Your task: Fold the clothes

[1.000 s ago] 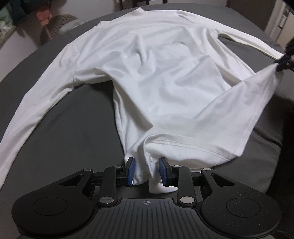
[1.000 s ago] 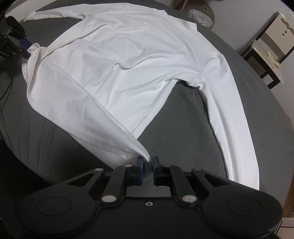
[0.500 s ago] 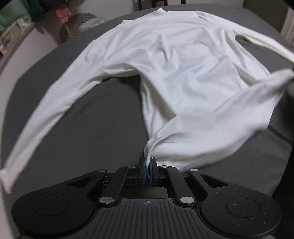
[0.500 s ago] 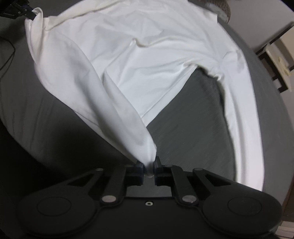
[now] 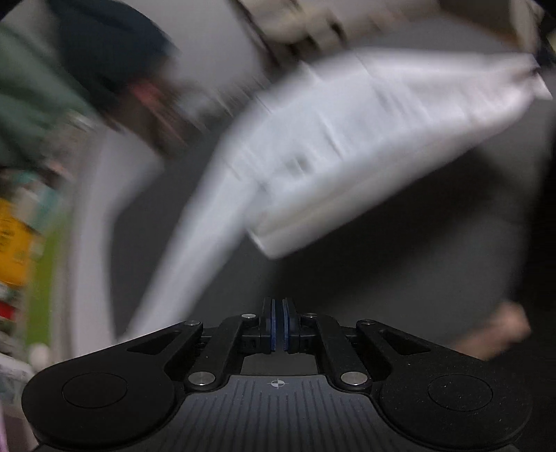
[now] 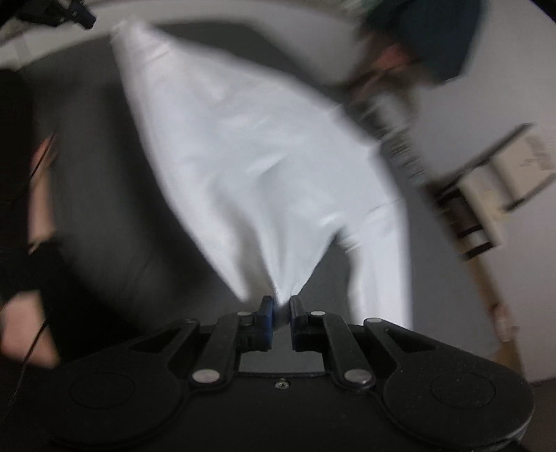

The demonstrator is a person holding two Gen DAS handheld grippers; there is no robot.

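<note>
The white long-sleeved shirt (image 6: 264,163) hangs in the air above the dark grey bed (image 6: 104,215), and both views are blurred by motion. My right gripper (image 6: 280,307) is shut on a bunched corner of its hem. In the left wrist view my left gripper (image 5: 278,323) is shut, its blue pads together with no cloth visible between them. There the shirt (image 5: 347,156) hangs apart from it, with a loose lower corner above the fingertips and a sleeve trailing down to the left. The left gripper (image 6: 83,15) shows at the right wrist view's top left, close to the shirt's far corner.
Blurred coloured clutter (image 5: 17,243) and dark and green clothes (image 5: 52,87) stand at the left. A light shelf unit (image 6: 500,187) is at the right. A skin-coloured part of a person (image 5: 497,330) shows low at the right.
The left gripper shut on the hem, then both grippers rose and pulled the shirt off the bed. Cloth was pinched in the left pads half a second ago; none shows there now.
</note>
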